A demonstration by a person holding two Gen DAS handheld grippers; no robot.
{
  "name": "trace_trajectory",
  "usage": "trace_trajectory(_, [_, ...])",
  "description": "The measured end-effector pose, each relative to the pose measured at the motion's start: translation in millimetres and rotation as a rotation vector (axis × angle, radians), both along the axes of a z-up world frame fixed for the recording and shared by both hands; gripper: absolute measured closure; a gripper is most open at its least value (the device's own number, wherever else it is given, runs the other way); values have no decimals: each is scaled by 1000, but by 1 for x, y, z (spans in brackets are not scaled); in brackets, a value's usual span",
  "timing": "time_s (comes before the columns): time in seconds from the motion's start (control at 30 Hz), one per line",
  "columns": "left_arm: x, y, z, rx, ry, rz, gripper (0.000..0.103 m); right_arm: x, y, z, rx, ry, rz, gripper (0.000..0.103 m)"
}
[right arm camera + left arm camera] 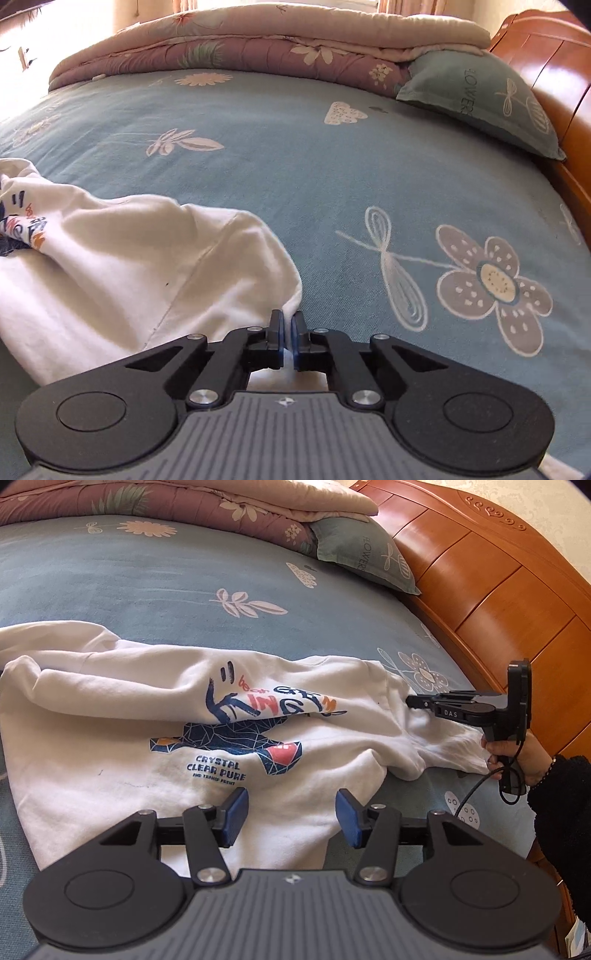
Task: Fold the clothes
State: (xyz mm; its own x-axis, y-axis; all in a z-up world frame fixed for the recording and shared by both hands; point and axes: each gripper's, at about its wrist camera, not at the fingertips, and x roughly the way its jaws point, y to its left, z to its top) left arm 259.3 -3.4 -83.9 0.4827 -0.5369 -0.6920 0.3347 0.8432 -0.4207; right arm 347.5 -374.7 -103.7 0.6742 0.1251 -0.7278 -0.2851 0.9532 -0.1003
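Looking along my left gripper, its fingers stand apart over the near hem of the white sweatshirt, which stretches crosswise on the bed; my right gripper bites its far-right edge. From the right wrist, fingers clamped together on that sweatshirt's edge, the garment trailing left.

Left gripper tilted downward, jaws apart; right gripper likewise tilted, jaws together.
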Motion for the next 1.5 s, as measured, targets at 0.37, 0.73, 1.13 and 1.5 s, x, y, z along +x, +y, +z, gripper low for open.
trace_trajectory(0.37, [-7,9,10,17,-41,6,49,1,-53,24,247,-76,-228,88])
trace_trajectory(0.73, [-8,-3,0,41,-6,-10,47,-74,-95,-6,341,107,-249,81])
trace_trajectory(1.13, [-11,-17,4,45,-11,-25,47,-28,-101,-1,88,1,-242,68])
trace_trajectory(1.5, [-9,-15,-2,39,-5,-14,45,-75,-65,-8,-70,-19,-103,64])
